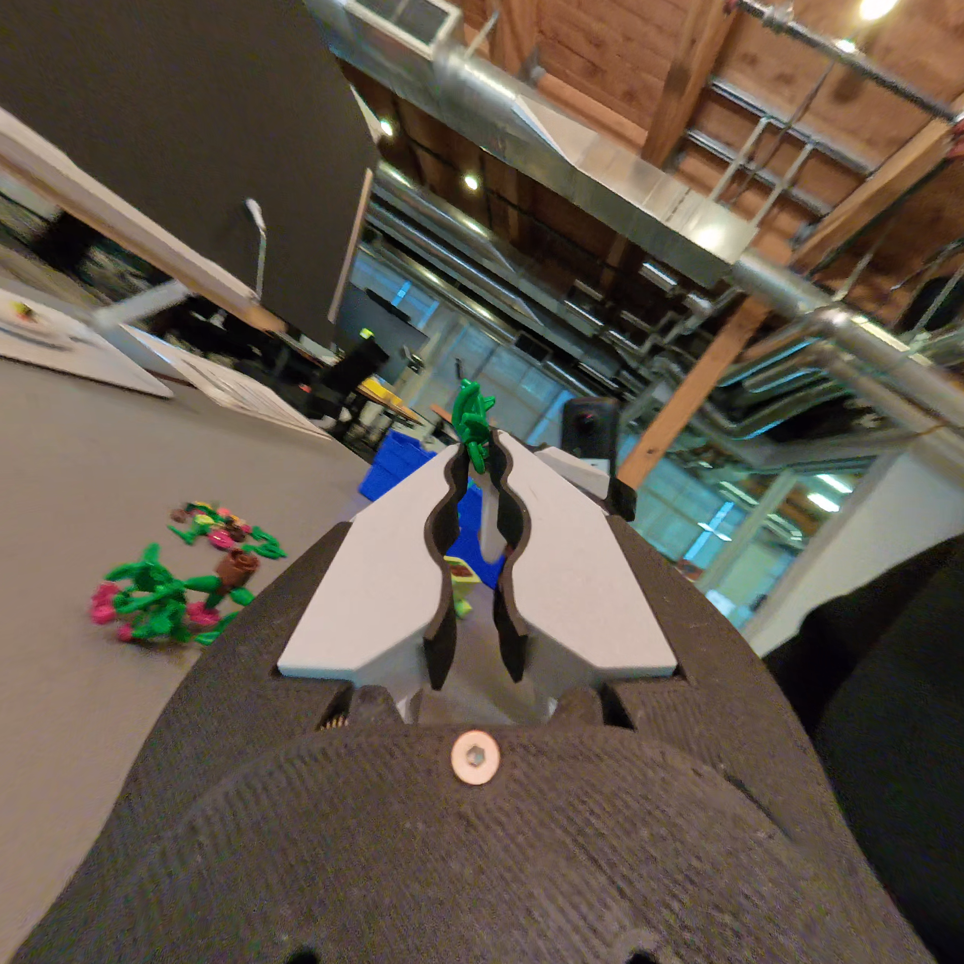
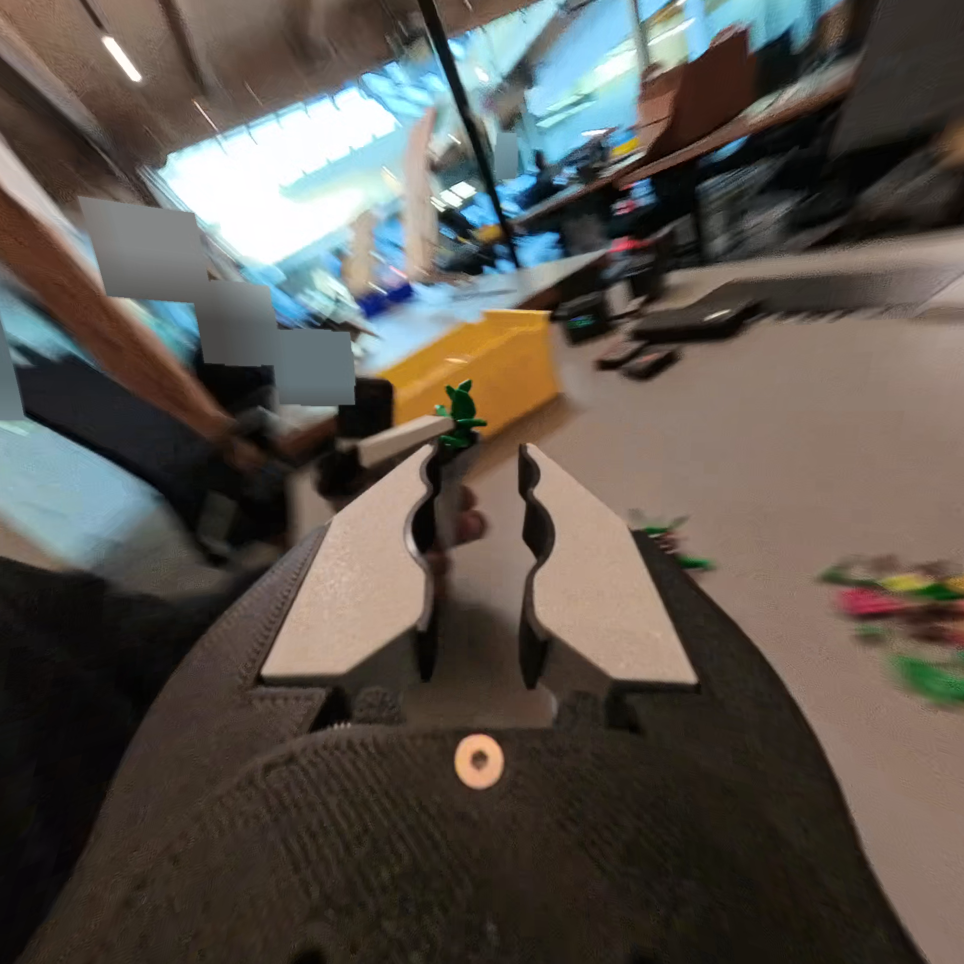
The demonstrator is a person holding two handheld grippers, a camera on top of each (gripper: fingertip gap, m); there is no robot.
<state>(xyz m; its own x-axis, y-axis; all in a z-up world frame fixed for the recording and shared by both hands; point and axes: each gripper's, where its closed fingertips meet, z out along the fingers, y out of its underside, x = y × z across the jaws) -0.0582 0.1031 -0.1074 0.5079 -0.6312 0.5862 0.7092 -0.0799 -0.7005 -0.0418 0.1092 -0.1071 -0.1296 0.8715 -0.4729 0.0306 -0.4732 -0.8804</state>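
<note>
My left gripper (image 1: 477, 449) is shut on a small green plastic plant sprig (image 1: 472, 414), held up off the grey table (image 1: 104, 469). In the right wrist view the left gripper (image 2: 441, 426) reaches in from the left with the sprig (image 2: 461, 412) at its tip. My right gripper (image 2: 477, 453) is open and empty, and the sprig sits just above its left fingertip; I cannot tell if they touch. One of the right gripper's grey fingers (image 1: 571, 461) shows close behind the left gripper's tips.
Two loose piles of green, pink and brown plant pieces lie on the table (image 1: 156, 600) (image 1: 224, 527), blurred in the right wrist view (image 2: 907, 600). A blue bin (image 1: 396, 464) and a yellow bin (image 2: 485, 360) stand at the far edge. White sheets (image 1: 78, 354) lie far left. Only a small space, under 4 cm, lies between the two pairs of fingers.
</note>
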